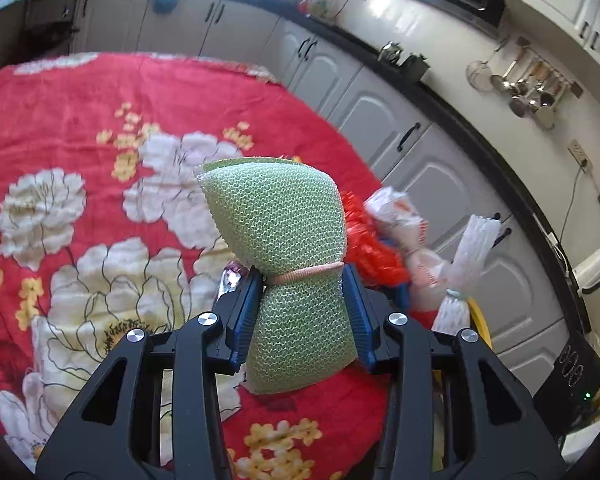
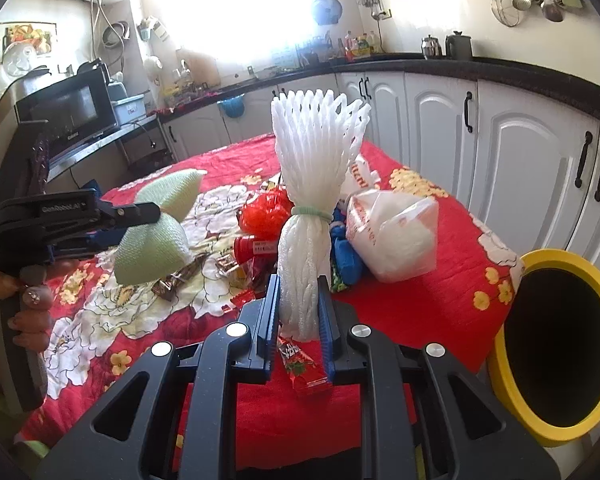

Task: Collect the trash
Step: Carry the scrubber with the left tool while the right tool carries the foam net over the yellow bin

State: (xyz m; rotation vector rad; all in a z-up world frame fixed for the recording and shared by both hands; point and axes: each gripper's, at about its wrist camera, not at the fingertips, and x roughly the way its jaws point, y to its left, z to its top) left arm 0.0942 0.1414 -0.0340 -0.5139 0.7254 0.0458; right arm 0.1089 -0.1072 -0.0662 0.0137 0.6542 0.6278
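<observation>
My left gripper (image 1: 303,280) is shut on a green foam net (image 1: 284,240) tied at its waist with a pink band, held above the table. The green net also shows in the right wrist view (image 2: 156,236), at the left. My right gripper (image 2: 299,292) is shut on a white foam net (image 2: 312,200) tied with a green band, held upright above the table. A yellow-rimmed bin (image 2: 556,344) with a dark inside stands at the table's right edge, right of my right gripper. More trash lies beyond: a red mesh (image 2: 266,210), a white plastic bag (image 2: 392,232), blue wrappers (image 2: 346,258).
The table has a red flowered cloth (image 1: 80,120). Small wrappers (image 2: 180,280) and a red sachet (image 2: 304,368) lie on it near my right gripper. White kitchen cabinets (image 2: 520,152) and a black counter run behind and to the right. A microwave (image 2: 72,108) stands at the left.
</observation>
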